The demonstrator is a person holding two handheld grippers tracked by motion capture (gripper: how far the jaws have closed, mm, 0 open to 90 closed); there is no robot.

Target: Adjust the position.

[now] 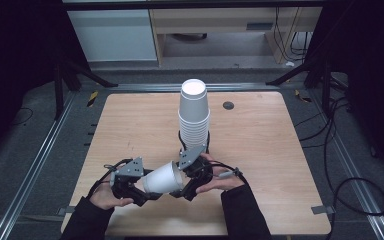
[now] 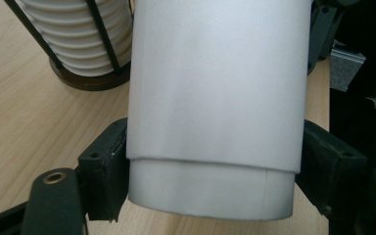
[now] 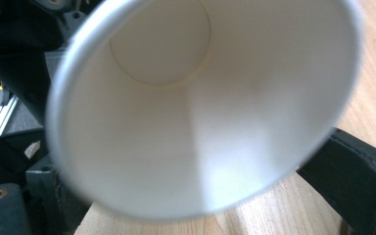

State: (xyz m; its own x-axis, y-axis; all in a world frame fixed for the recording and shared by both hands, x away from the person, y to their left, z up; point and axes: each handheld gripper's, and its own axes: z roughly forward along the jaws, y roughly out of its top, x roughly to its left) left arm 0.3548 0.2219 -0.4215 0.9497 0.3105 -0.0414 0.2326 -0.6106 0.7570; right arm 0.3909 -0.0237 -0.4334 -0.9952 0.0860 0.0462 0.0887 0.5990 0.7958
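Paper cups [image 1: 164, 178], at least two nested together, lie on their side between your two grippers, held just above the near part of the table [image 1: 260, 145]. Your left gripper [image 1: 139, 192] is clamped on the base end: in the left gripper view its jaws press both flanks of the cups [image 2: 215, 98], right where the inner cup's base pokes out of the outer one. Your right gripper [image 1: 186, 187] sits at the open mouth; in the right gripper view you look straight into the cups [image 3: 191, 107], with a jaw either side of the rim, but I cannot tell whether those jaws are gripping it. The long axis runs from left hand to right hand, so any separating pull probably goes along that line. The tall stack [image 1: 194, 117] stands upright in its holder, just beyond your right hand.
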